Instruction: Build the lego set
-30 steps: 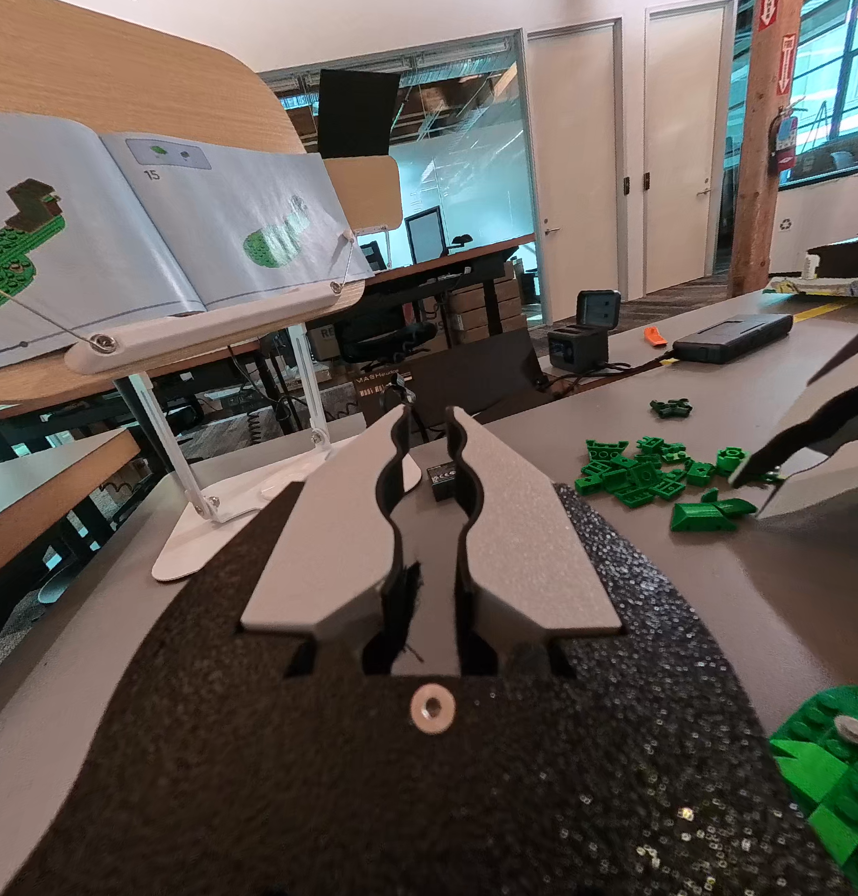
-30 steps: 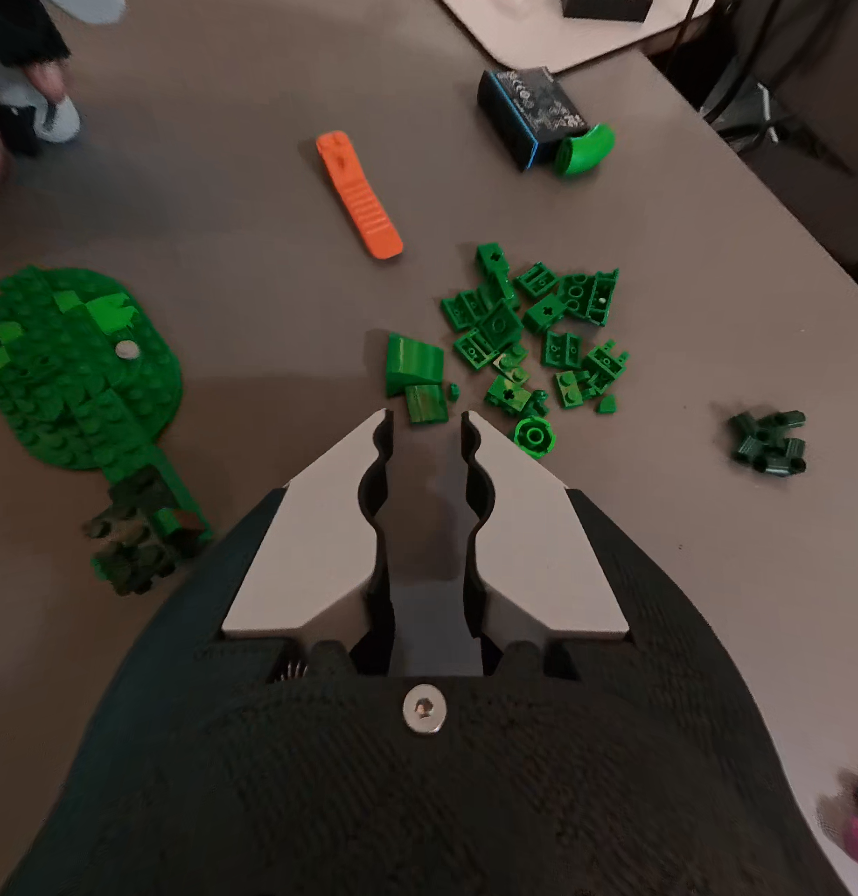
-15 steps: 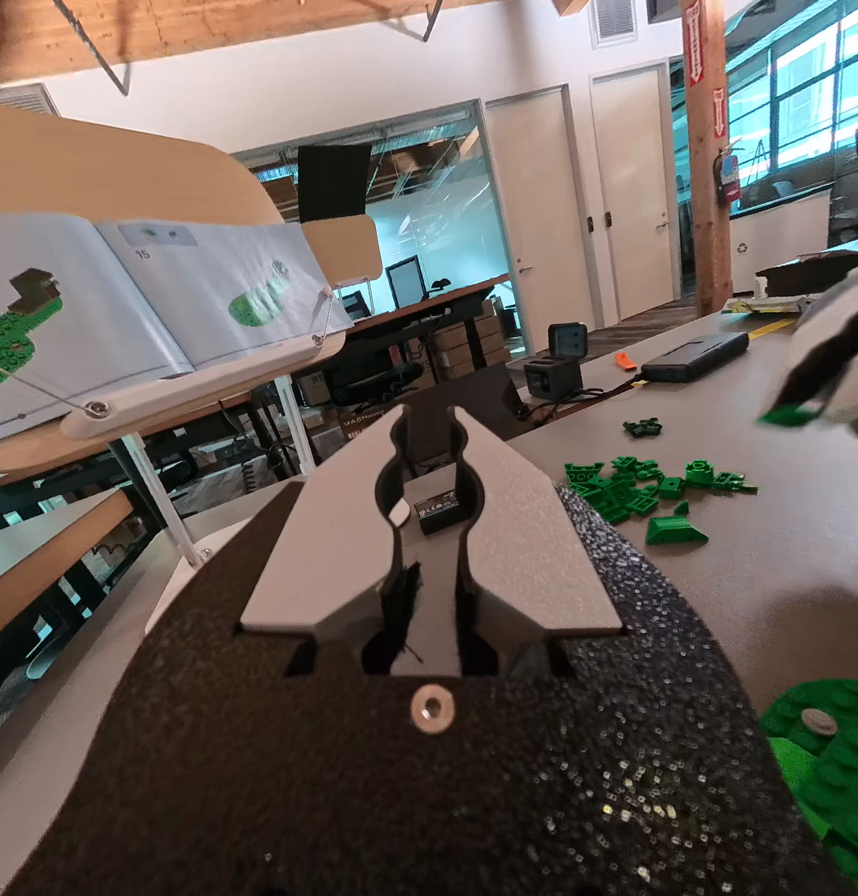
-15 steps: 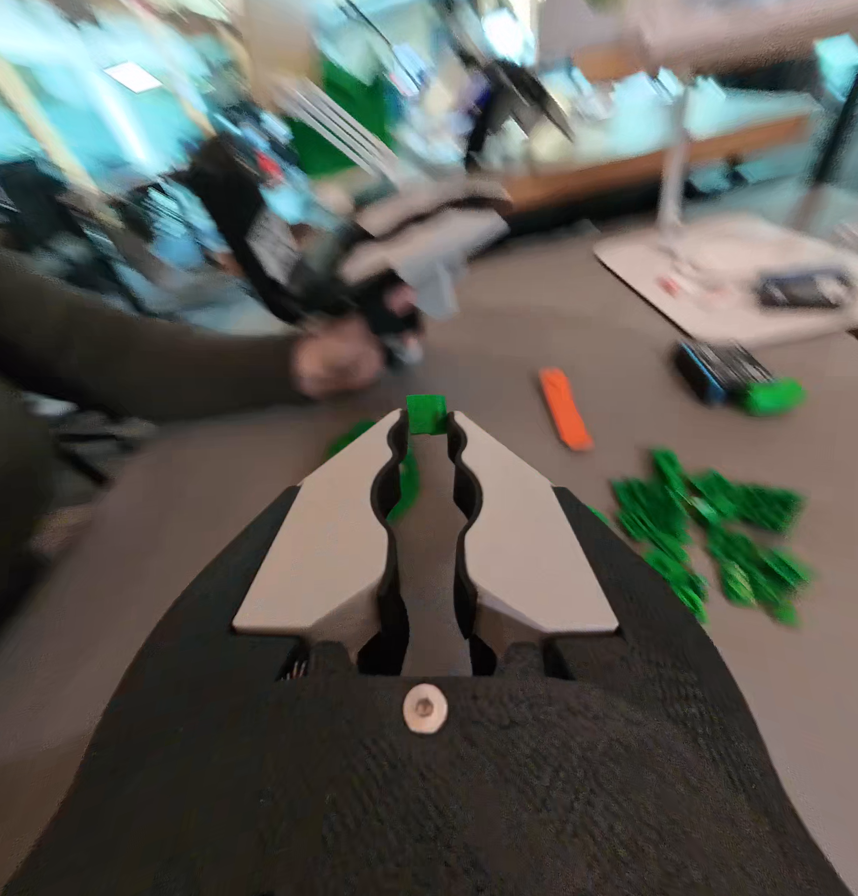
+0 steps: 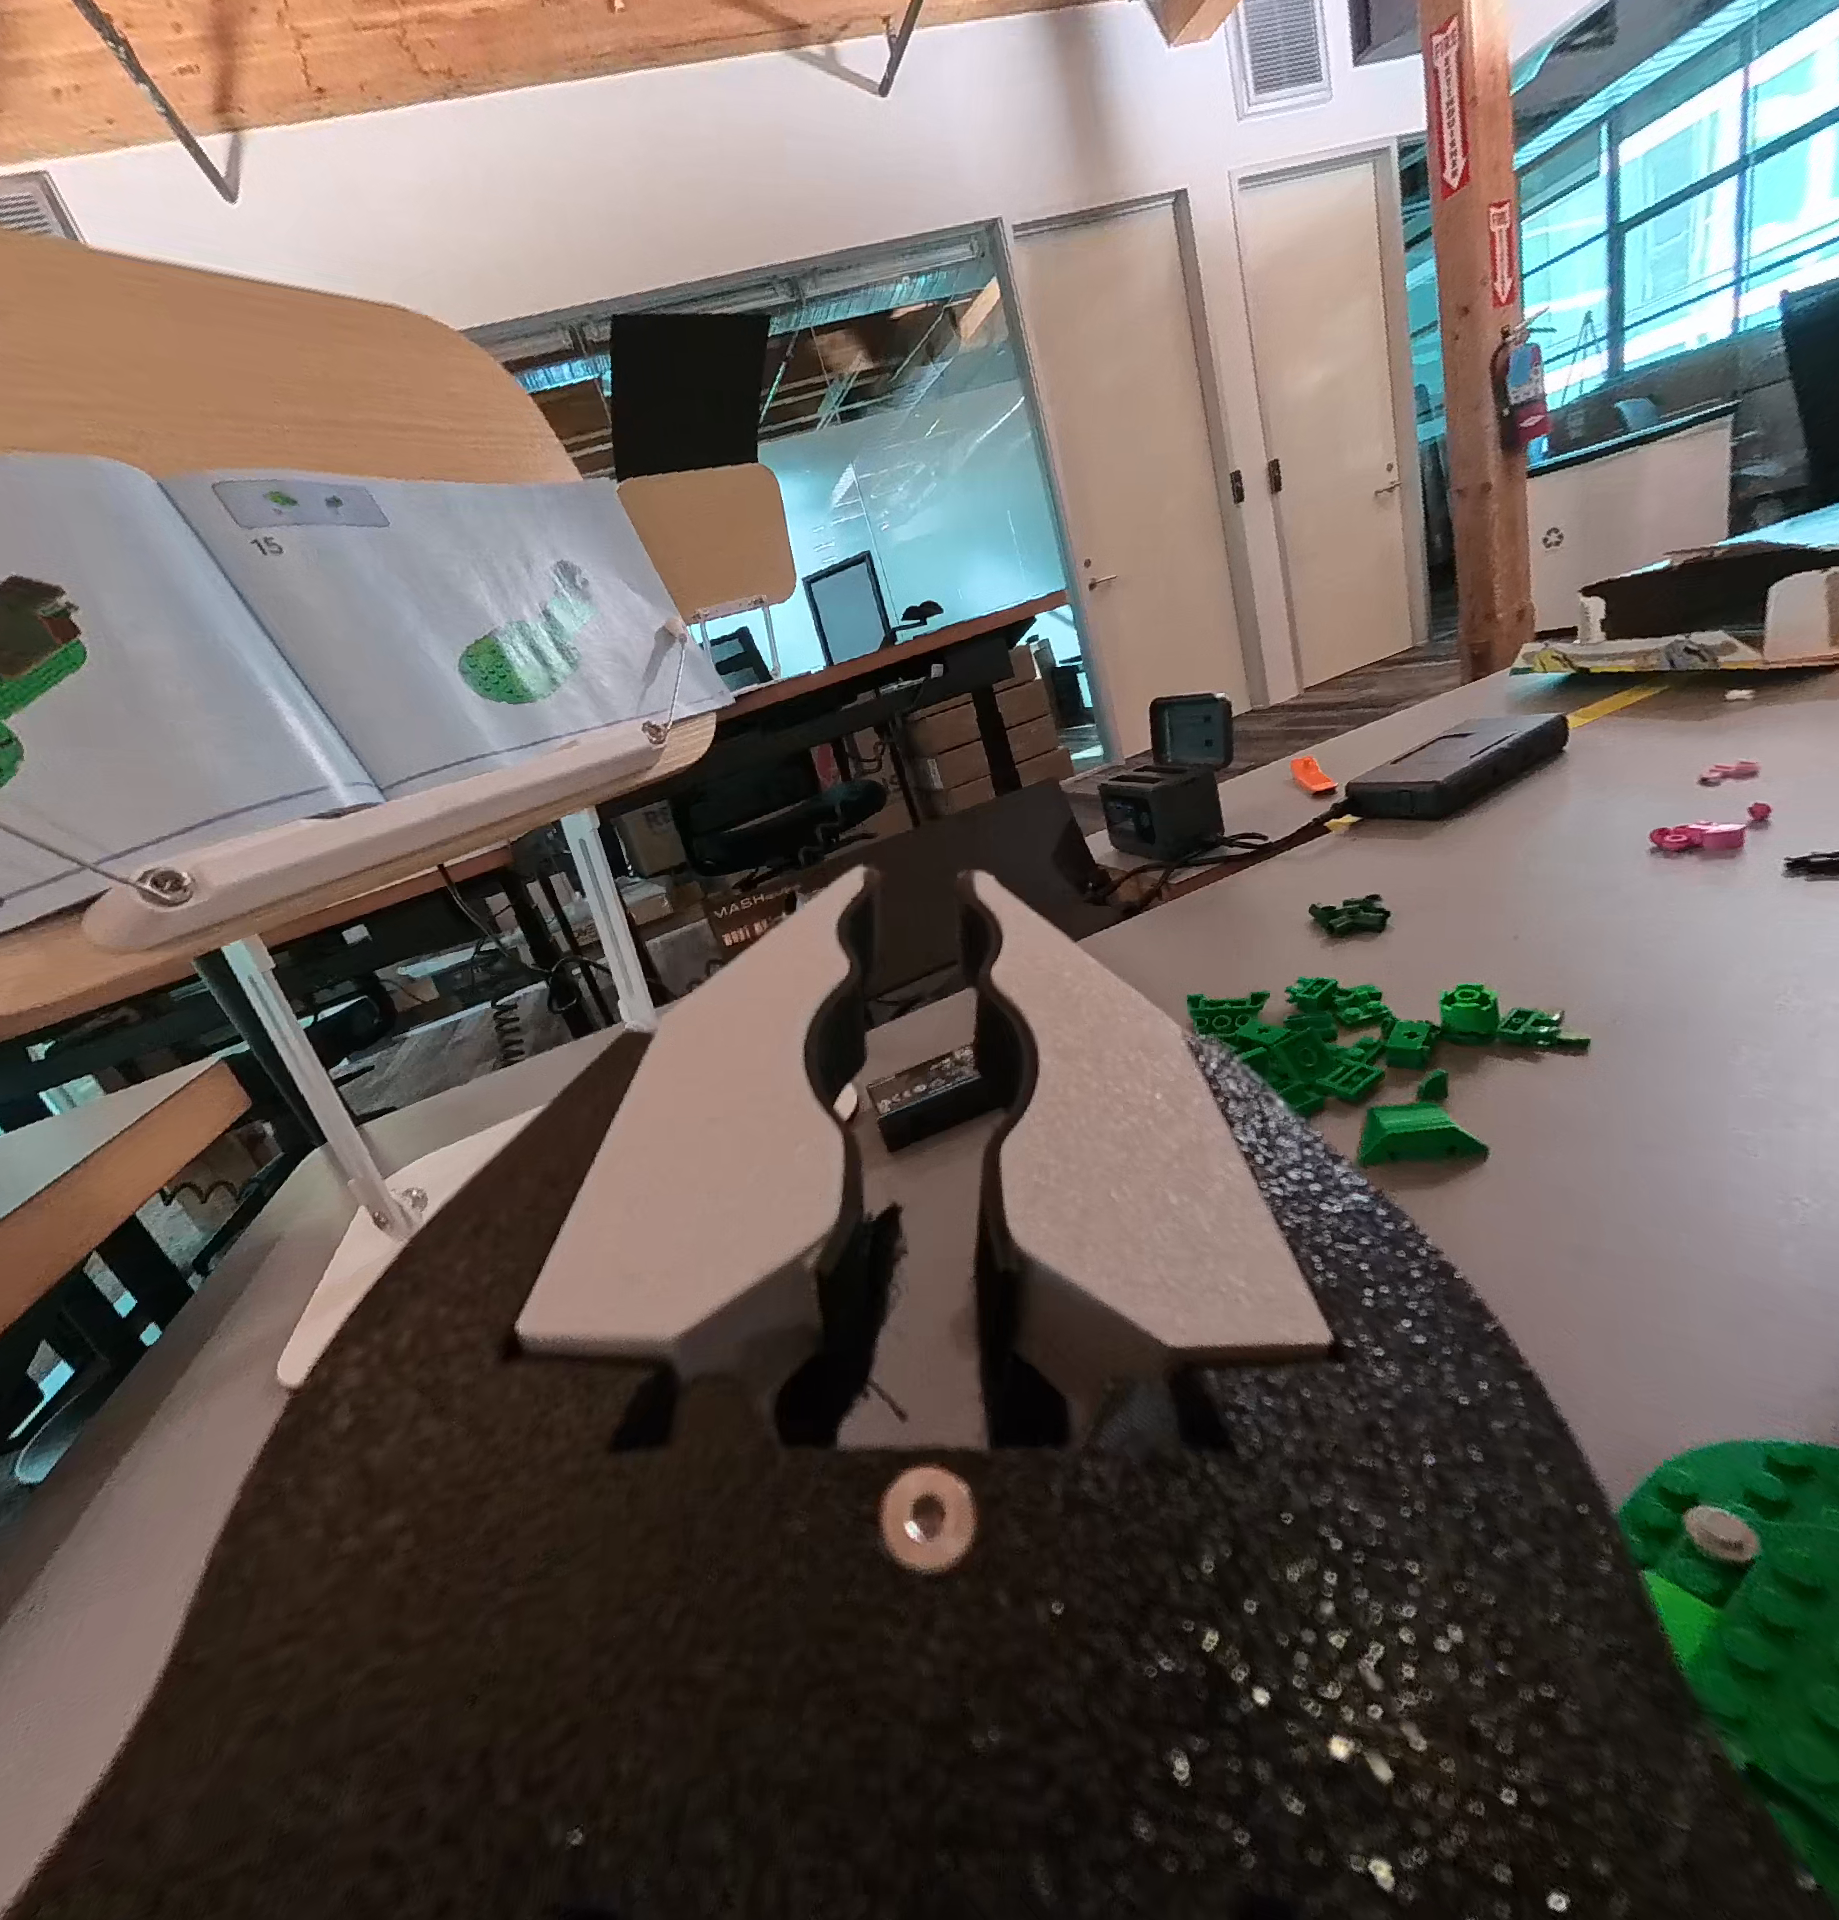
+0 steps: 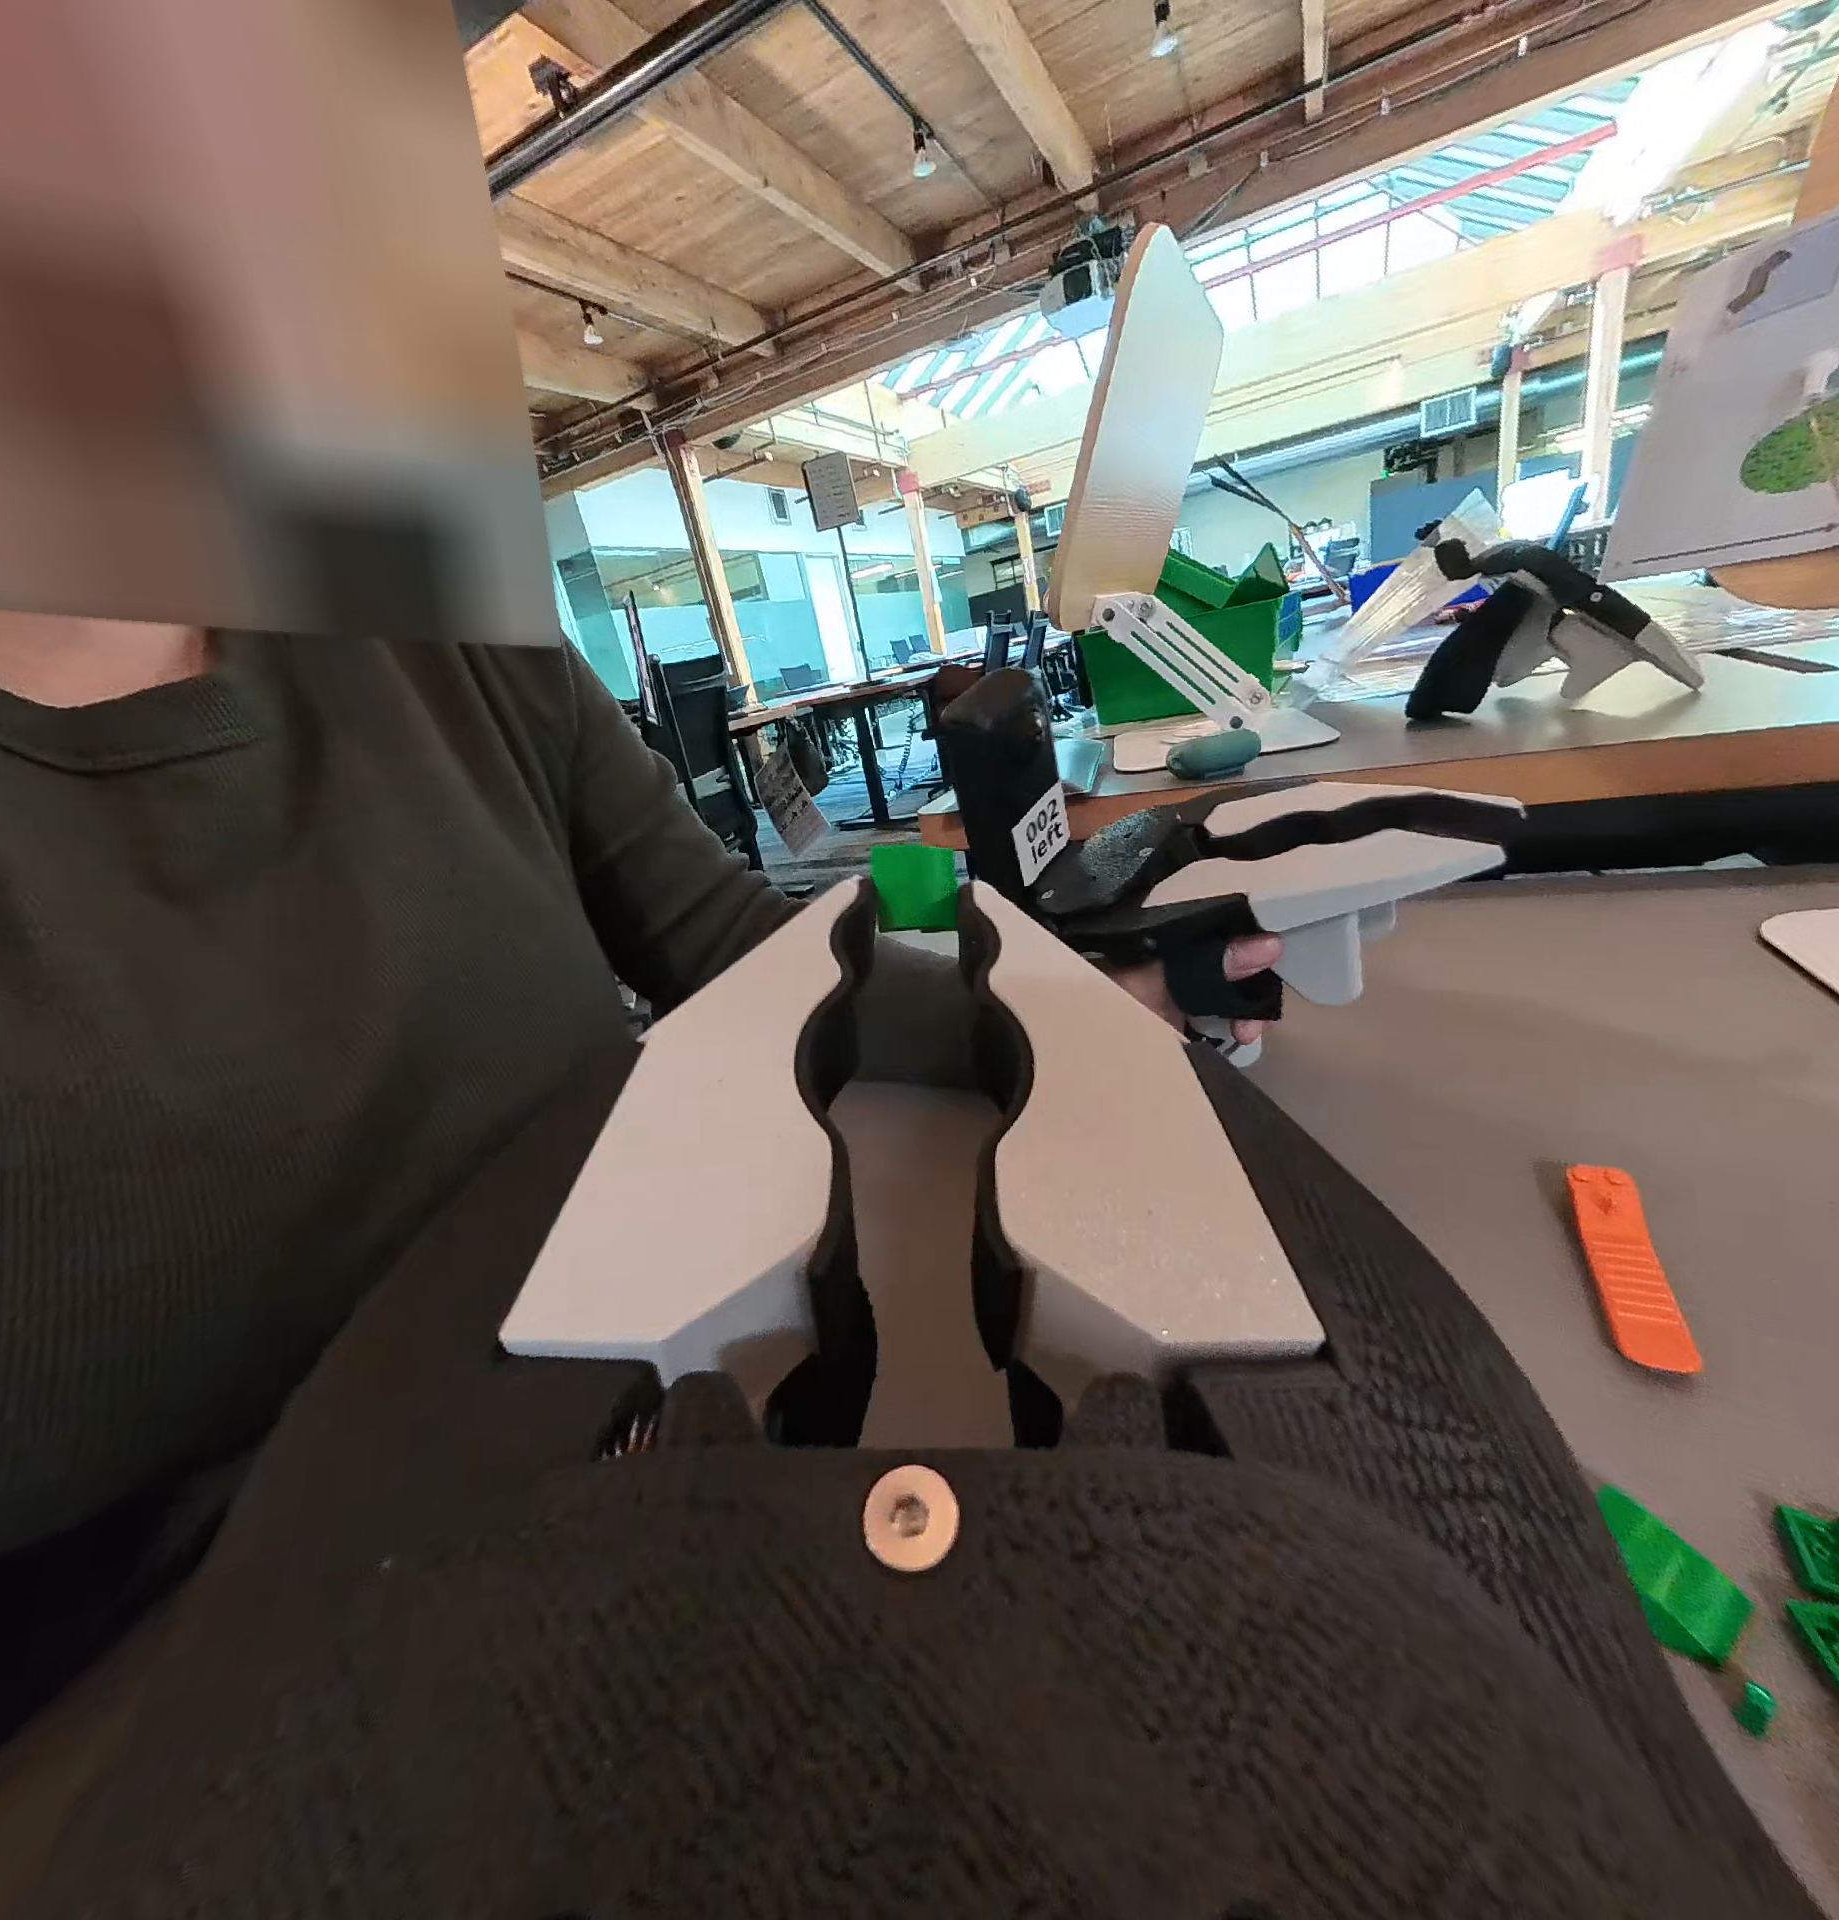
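Above the grey tabletop (image 5: 1673, 1226), your right tongs (image 6: 916, 902), now lifted from the pile (image 5: 1351, 1039), are pinching a green brick (image 6: 913, 885); left tongs (image 5: 917, 914) are idling narrow, empty. Base (image 5: 1788, 1579) is awaiting it.

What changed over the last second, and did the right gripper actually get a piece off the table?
Yes. The right gripper was open just above the loose green pieces; it has closed on a green brick, lifted and swung up toward the person. The left gripper stayed empty with a narrow gap between its fingers, tilting up slightly. The green leaf build and instruction booklet stayed put.
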Motion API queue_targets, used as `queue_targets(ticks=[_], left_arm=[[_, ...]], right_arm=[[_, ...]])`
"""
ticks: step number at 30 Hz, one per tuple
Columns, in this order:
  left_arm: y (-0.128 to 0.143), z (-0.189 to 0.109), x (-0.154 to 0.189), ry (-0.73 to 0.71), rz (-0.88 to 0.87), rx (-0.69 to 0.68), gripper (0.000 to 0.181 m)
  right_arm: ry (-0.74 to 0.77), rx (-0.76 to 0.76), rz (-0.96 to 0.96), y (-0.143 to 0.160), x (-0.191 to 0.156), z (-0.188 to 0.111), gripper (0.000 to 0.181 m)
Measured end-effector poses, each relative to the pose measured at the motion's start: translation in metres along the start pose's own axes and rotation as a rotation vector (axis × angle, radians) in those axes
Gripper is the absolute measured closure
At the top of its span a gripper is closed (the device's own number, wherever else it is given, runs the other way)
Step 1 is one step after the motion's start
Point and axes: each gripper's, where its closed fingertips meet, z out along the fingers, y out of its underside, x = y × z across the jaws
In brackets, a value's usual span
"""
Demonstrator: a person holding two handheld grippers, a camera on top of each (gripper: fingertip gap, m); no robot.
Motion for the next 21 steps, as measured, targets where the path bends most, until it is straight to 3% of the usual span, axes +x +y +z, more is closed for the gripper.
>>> queue_targets(ticks=[3,4,7,12,21], left_arm=[[-0.009,-0.002,0.008,0.038,0.013,0.041,0.171],[-0.012,-0.002,0.014,0.069,0.033,0.047,0.18],[-0.02,-0.005,0.033,0.145,0.152,0.075,0.181],[-0.035,-0.019,0.078,0.381,0.17,0.159,0.146],[-0.057,-0.035,0.112,0.566,0.048,0.236,0.136]], right_arm=[[0.026,-0.017,-0.016,0.002,0.003,0.0,0.168],[0.039,-0.012,-0.021,0.001,0.004,-0.001,0.168],[0.079,0.002,-0.028,0.0,0.011,-0.004,0.167],[0.113,0.011,-0.012,0.005,0.02,-0.009,0.167],[0.073,0.0,0.051,0.018,0.022,-0.007,0.168]])
